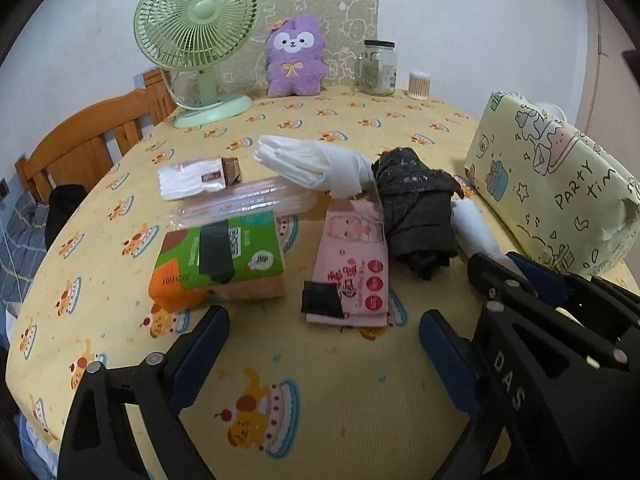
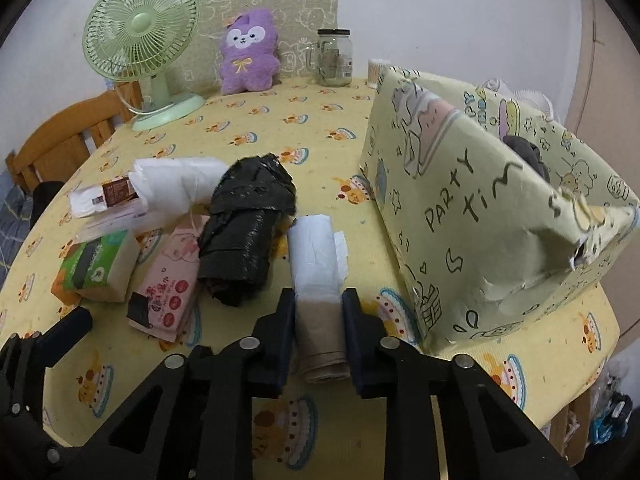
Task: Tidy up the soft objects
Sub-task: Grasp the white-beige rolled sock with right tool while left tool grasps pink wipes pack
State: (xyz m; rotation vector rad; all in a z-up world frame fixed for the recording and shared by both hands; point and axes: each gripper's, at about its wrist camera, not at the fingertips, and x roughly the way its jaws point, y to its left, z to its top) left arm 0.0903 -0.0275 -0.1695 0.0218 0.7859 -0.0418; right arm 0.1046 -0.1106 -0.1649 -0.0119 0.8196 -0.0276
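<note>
My right gripper (image 2: 319, 304) is shut on a white bag roll (image 2: 316, 256) lying on the yellow tablecloth; the roll also shows in the left wrist view (image 1: 474, 226) beside the right gripper (image 1: 496, 268). Left of it lie a black bag roll (image 2: 244, 220) (image 1: 420, 208), a pink wet-wipes pack (image 1: 354, 268) (image 2: 168, 280), a green tissue pack (image 1: 218, 258) (image 2: 98, 264) and a white folded bag bundle (image 1: 316, 164) (image 2: 176, 184). My left gripper (image 1: 324, 332) is open and empty, just short of the wipes. A yellow "PARTY TIME" box (image 2: 480, 208) (image 1: 552, 192) stands at the right.
A green fan (image 1: 196, 40), a purple plush (image 1: 294, 58), a glass jar (image 1: 378, 68) and cotton swabs (image 1: 419, 85) stand at the table's far edge. A white packet (image 1: 196, 180) and clear wrapped sticks (image 1: 248, 204) lie behind the tissue pack. A wooden chair (image 1: 80, 148) is at the left.
</note>
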